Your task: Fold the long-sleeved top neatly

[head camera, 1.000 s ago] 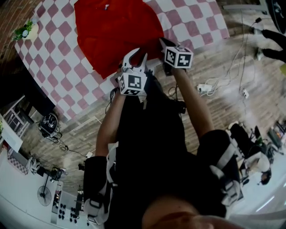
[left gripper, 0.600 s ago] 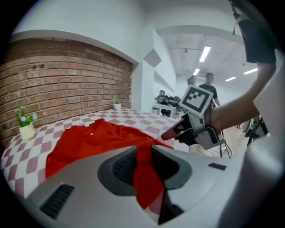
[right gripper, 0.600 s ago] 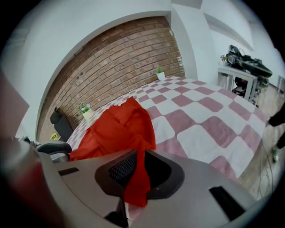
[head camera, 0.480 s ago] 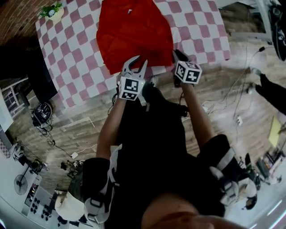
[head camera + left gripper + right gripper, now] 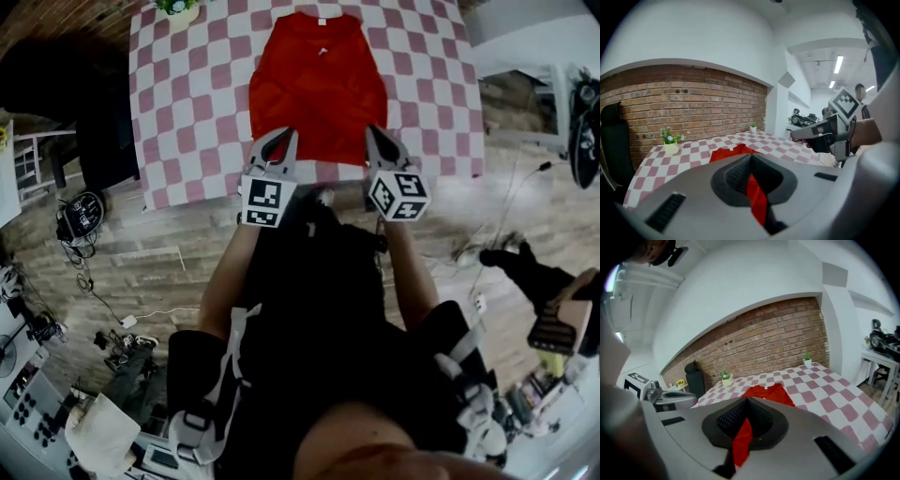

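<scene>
top: the red long-sleeved top [image 5: 319, 84] lies flat on the checked table [image 5: 187, 103], with the collar at the far side and the hem at the near edge. no sleeve sticks out at the sides, so i think they are already folded in.
left gripper: the left gripper [image 5: 274, 141] has its jaws together on the left corner of the hem. its own view shows red cloth pinched between the pads.
right gripper: the right gripper [image 5: 377, 138] is clamped the same way on the right corner of the hem.
why held so: taking both corners at one level keeps the hem straight, probably to carry it toward the collar.
change: a moment before, the left jaws stood wide apart over the hem. both pairs have just been closing, with cloth between them. the top was slanted in the head view and is now straight.
other: a potted plant [image 5: 178, 9] stands at the far corner, well apart.
</scene>
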`<control>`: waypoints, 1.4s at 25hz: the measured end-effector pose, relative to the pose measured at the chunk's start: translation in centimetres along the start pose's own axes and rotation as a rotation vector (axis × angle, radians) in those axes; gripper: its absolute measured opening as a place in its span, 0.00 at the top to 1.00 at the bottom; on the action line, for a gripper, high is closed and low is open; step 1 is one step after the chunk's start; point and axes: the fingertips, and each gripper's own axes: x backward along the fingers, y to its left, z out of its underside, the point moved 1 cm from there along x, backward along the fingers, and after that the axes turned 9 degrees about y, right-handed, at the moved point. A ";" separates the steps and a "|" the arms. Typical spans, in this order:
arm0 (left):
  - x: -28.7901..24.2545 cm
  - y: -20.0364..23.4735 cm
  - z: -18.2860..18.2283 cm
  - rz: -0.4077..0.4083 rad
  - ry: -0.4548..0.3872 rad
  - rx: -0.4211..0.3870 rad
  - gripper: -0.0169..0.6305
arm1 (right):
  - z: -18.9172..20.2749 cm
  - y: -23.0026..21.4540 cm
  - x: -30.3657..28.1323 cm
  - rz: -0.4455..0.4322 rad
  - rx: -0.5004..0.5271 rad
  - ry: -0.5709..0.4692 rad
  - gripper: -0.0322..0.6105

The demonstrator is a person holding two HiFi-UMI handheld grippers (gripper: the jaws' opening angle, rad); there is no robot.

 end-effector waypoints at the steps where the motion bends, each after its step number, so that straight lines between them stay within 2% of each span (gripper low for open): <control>1: 0.6 1.0 -0.6 -0.008 -0.008 0.005 0.96 | -0.9 0.9 -0.2 -0.006 0.003 -0.011 0.94; 7: 3.2 5.9 -3.0 -0.016 -0.038 0.016 0.96 | -3.8 4.1 -1.3 0.016 0.002 -0.037 0.94; 11: 3.4 8.5 -4.1 -0.011 -0.048 -0.014 0.96 | -5.4 5.2 -2.1 0.048 0.018 -0.055 0.94; 17: 1.6 11.5 -5.5 -0.018 -0.045 -0.015 0.96 | -7.5 3.7 -3.9 0.068 0.088 -0.018 0.94; 24: -4.3 13.9 -7.6 -0.039 -0.001 -0.065 0.96 | -11.3 -1.1 -9.0 0.030 0.221 0.058 0.94; 29: -10.5 16.3 -8.4 -0.059 0.062 -0.100 0.96 | -13.6 -5.0 -14.5 -0.022 0.332 0.167 0.94; 33: -16.4 17.2 -9.1 -0.005 0.120 -0.143 0.96 | -14.4 -7.3 -19.7 -0.113 0.399 0.266 0.93; 35: -19.4 17.5 -8.9 0.022 0.156 -0.169 0.96 | -14.1 -8.8 -22.4 -0.125 0.420 0.312 0.93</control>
